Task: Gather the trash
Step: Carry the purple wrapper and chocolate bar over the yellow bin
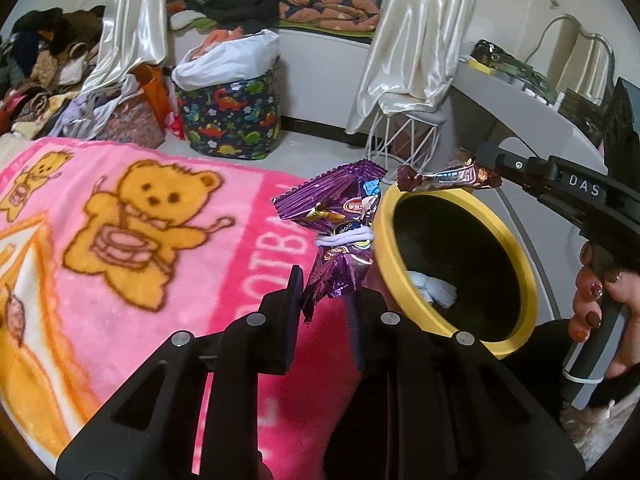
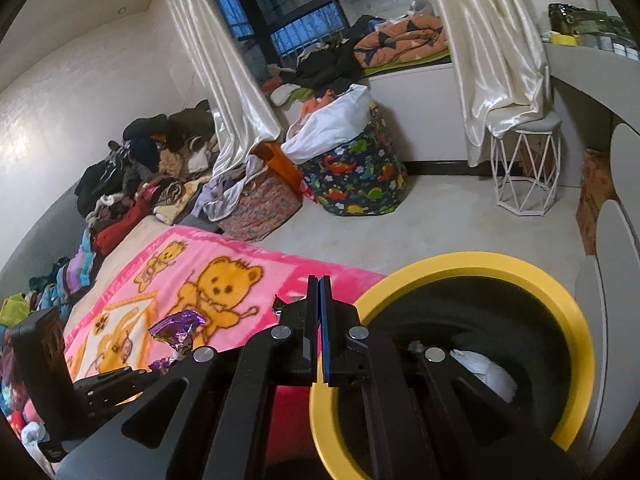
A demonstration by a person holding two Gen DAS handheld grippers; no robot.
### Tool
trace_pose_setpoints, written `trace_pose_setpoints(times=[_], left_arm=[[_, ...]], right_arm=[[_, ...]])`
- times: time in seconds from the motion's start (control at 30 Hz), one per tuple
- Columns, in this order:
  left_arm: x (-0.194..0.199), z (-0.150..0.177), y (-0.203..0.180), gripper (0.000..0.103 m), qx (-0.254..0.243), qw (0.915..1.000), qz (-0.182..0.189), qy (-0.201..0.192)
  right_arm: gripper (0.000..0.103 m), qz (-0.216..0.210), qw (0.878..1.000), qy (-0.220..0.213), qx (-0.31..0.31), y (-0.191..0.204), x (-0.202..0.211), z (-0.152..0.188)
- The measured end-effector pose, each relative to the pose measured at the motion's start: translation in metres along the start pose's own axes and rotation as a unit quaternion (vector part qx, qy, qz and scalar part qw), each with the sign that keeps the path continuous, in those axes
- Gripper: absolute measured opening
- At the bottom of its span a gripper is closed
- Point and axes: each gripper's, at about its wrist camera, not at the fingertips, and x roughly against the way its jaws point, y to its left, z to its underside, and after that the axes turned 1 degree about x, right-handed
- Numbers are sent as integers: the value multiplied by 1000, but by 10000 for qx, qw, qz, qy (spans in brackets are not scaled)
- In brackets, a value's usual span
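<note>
My left gripper [image 1: 326,300] is shut on the lower end of a purple snack wrapper [image 1: 340,224], holding it upright beside the yellow-rimmed black bin [image 1: 516,256]. My right gripper [image 1: 486,174] is shut on a brown candy wrapper [image 1: 444,178], held over the bin's far rim. In the right wrist view its jaws [image 2: 319,308] are pressed together, and a dark sliver of the wrapper [image 2: 278,303] shows left of the fingers. The bin [image 2: 576,328] sits below on the right, with white tissue [image 2: 484,372] inside. The purple wrapper [image 2: 178,328] shows at lower left.
A pink teddy-bear blanket [image 1: 120,240] covers the bed on the left. A dinosaur-print basket [image 1: 232,120], a white wire stool [image 2: 524,172] and piles of clothes [image 2: 132,184] stand on the floor beyond. A white desk [image 1: 520,96] runs along the right.
</note>
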Motion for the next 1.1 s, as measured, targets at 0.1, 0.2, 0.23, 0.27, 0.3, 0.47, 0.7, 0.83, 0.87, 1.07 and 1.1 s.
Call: trace_pose_setpoints(times=[0.1,0.2,0.23,0.27,0.3,0.47,0.7,0.83,0.87,1.07,1.1], left_arm=[[-1,-2,-9,14,-81,10000,48,-8],[-3,-4,-19,14,-165,9998,107,-11],[-3,-4,-21,14,-184,9998,117,-13],[-4,-5,-24,14,-213,9997,141,-11],[-5,-5,-27,14,-234,9996,161,-8],[-12,-8,-46,14,-360,9989,293,11],[-22,-11,-68,14,-491,9977,461,69],[-30,-14,-79,14,-576,9968,547,105],[-31,-15,-81,14,-590,9966,561,111],[-45,-23,-99,14,-711,9947,723,197],[-48,-24,-102,15,-741,9942,753,221]], right_arm=[[1,88,9999,-66,-47,-9,8,0],[1,171,9997,-119,-105,-17,14,0],[1,211,9996,-138,-119,-20,17,0],[1,244,9995,-151,-124,-23,18,0],[1,290,9994,-167,-130,-27,21,0],[1,557,9981,-221,-162,-43,34,5],[1,979,9948,-229,-145,-63,47,13],[1,1152,9931,-159,-177,-74,51,20],[1,1180,9928,-108,-178,-77,50,22],[2,1210,9921,144,-286,-90,47,31],[2,1162,9926,182,-315,-92,46,33]])
